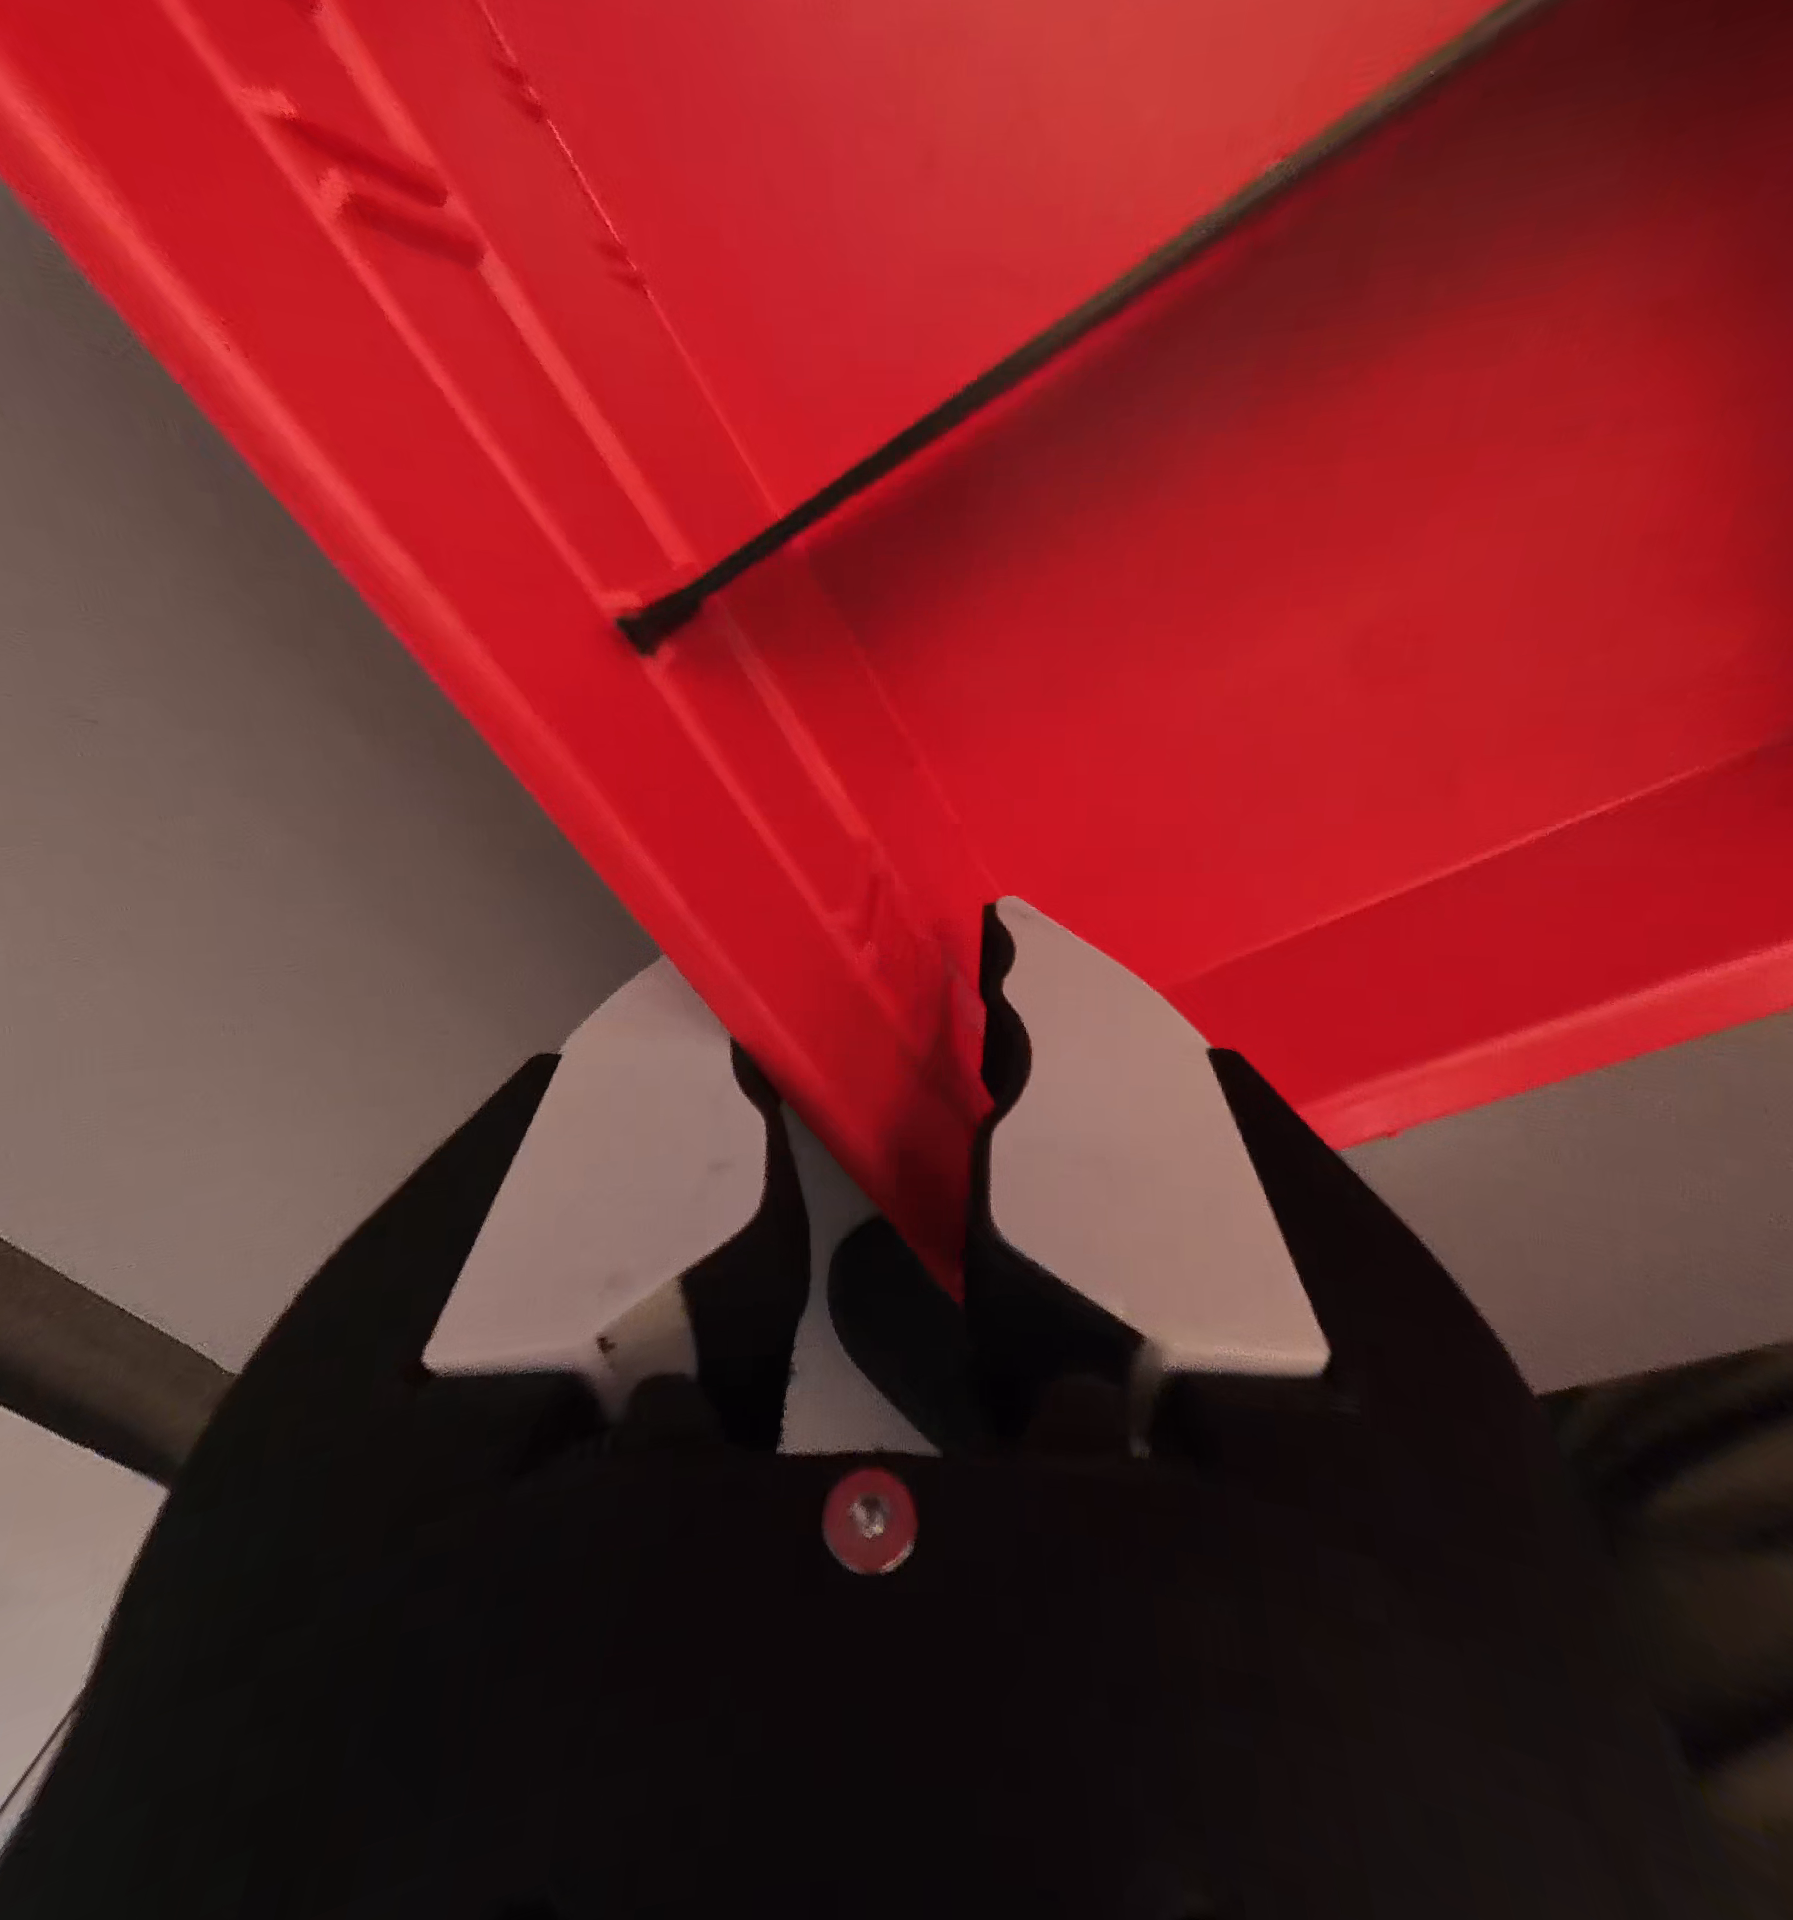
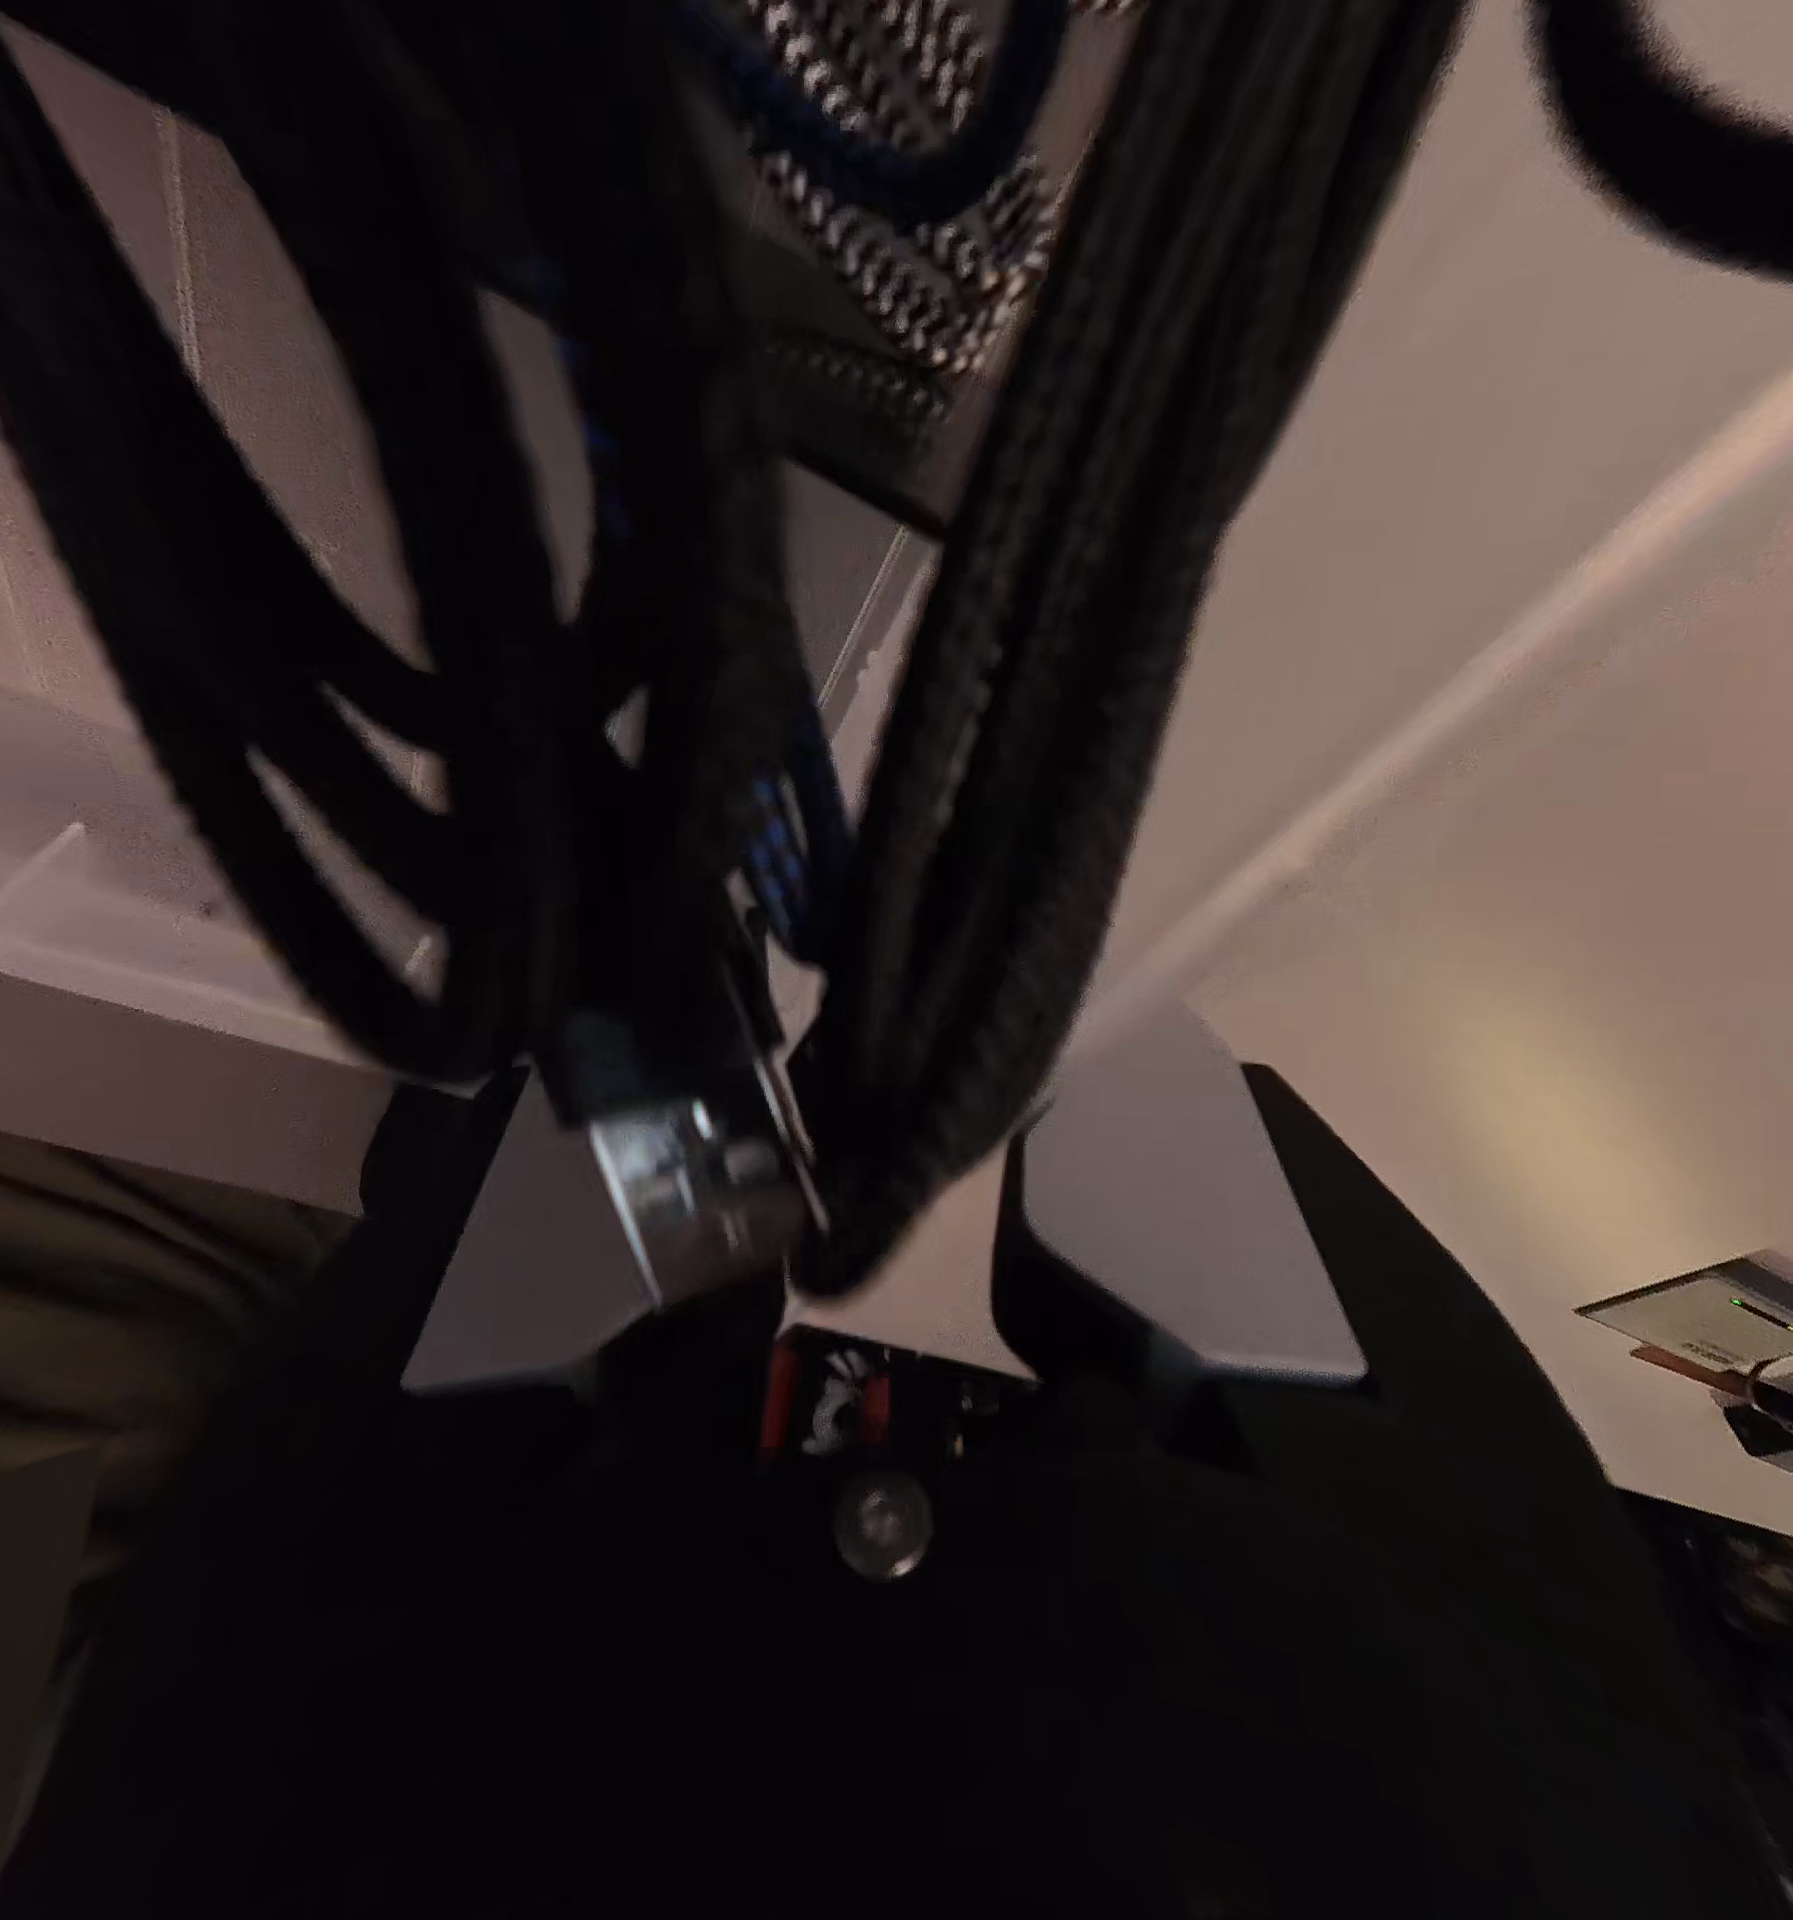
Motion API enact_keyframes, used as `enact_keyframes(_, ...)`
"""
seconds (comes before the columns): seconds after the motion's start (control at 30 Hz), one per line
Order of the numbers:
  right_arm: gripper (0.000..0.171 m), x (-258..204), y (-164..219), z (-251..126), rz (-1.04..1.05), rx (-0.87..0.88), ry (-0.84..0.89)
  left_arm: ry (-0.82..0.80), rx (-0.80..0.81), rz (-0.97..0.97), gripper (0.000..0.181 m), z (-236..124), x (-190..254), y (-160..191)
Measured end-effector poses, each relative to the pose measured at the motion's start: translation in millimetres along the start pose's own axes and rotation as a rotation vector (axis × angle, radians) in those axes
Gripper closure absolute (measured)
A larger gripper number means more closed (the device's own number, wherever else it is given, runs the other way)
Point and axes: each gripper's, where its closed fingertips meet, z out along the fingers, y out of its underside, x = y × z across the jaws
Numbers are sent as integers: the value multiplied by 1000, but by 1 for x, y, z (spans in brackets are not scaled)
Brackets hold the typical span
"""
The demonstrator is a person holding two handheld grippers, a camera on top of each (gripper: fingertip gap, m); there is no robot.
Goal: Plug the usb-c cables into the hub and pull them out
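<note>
The cables (image 2: 1027, 727) hang as a dark bundle straight in front of the right gripper (image 2: 871, 1226): several black braided ones, one blue-flecked, one black-and-white. A silver plug (image 2: 694, 1174) with a black collar lies between the fingers at their base, against the left finger, and a thick braided loop dips into the same gap beside it. The fingers stand fairly wide apart. Blur hides whether they press on anything, so the grip cannot be told. The bundle probably hangs so that one plug can be singled out.

A small grey box with a green light, likely the hub (image 2: 1733, 1340), lies on the white worktop (image 2: 1494, 831) toward its near right edge, well apart from the bundle, with a plug already seated at its near end. The stretch of worktop between cables and hub is bare, so there is room to carry a plug across. The loose loops could drag or snag on the way.

The left gripper (image 1: 871, 1101) is nearly closed, pinching the rim of a red bin (image 1: 1287, 623) close to its corner, one finger outside the wall and one inside. That hold looks meant to steady or tilt the bin. A thin black divider (image 1: 975, 416) crosses the inside; no cable shows in the visible compartments. White worktop lies bare to the left of the bin wall, leaving space to draw the gripper back.
</note>
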Motion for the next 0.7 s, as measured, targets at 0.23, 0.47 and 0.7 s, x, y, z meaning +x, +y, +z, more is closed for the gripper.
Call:
enact_keyframes(0.23, 119, 10, 2, -66, 101, 303, 147, 40, 59, 37, 149, -23, 7, 8)
enact_keyframes(0.47, 119, -82, -23, -168, -193, 817, 376, 74, 208, 34, 152, -53, 1, 8)
enact_keyframes(0.7, 94, -279, -92, -189, -639, 1228, -260, 115, 310, 105, 154, -73, 17, 2)
